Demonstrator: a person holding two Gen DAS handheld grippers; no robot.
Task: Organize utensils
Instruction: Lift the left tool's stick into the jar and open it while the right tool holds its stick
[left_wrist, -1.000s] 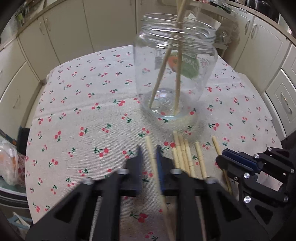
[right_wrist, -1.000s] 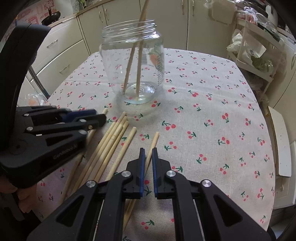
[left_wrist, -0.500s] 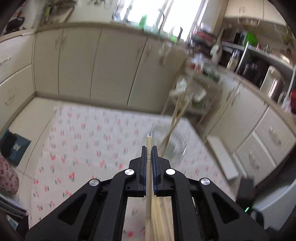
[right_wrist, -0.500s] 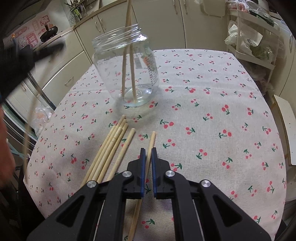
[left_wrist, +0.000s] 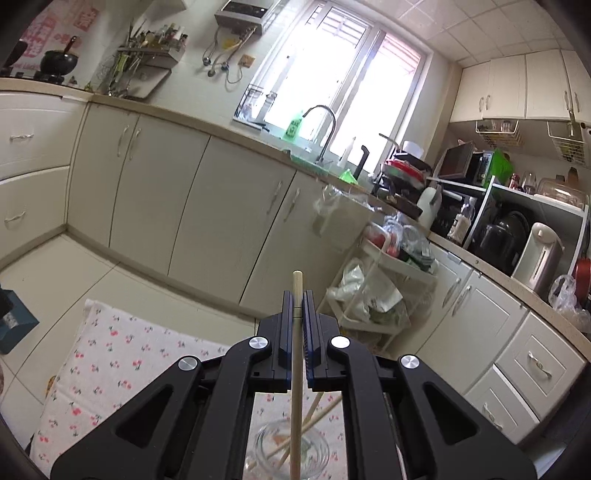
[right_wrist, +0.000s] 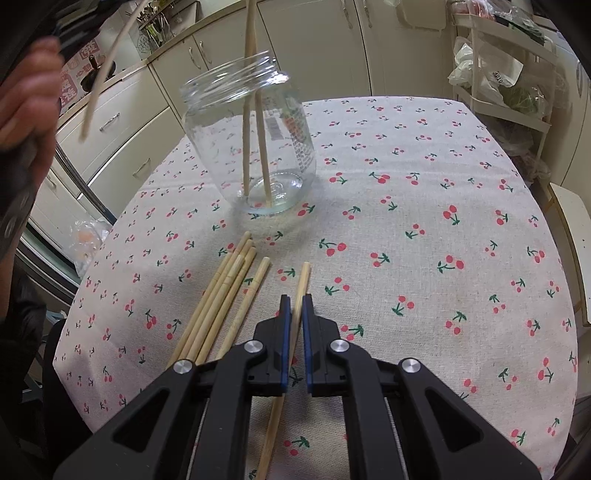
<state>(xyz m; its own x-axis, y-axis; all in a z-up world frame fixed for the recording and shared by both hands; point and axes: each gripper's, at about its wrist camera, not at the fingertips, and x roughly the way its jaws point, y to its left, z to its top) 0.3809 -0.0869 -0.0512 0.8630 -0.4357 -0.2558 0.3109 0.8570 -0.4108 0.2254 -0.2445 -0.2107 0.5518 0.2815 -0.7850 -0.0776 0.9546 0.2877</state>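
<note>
Lifted off the cloth: left gripper (left_wrist: 298, 308), clamped on 1 chopstick (left_wrist: 295, 369) above the jar (right_wrist: 251, 144). Right gripper (right_wrist: 293, 314) pinched on another chopstick (right_wrist: 300, 286) lying on the cloth (right_wrist: 424, 240). Light, stiff, slick; best gripped mid-shaft.

Left wrist view raised, facing cabinets, right near tablecloth (right_wrist: 424, 229), both catching jar (right_wrist: 251, 147)
</note>
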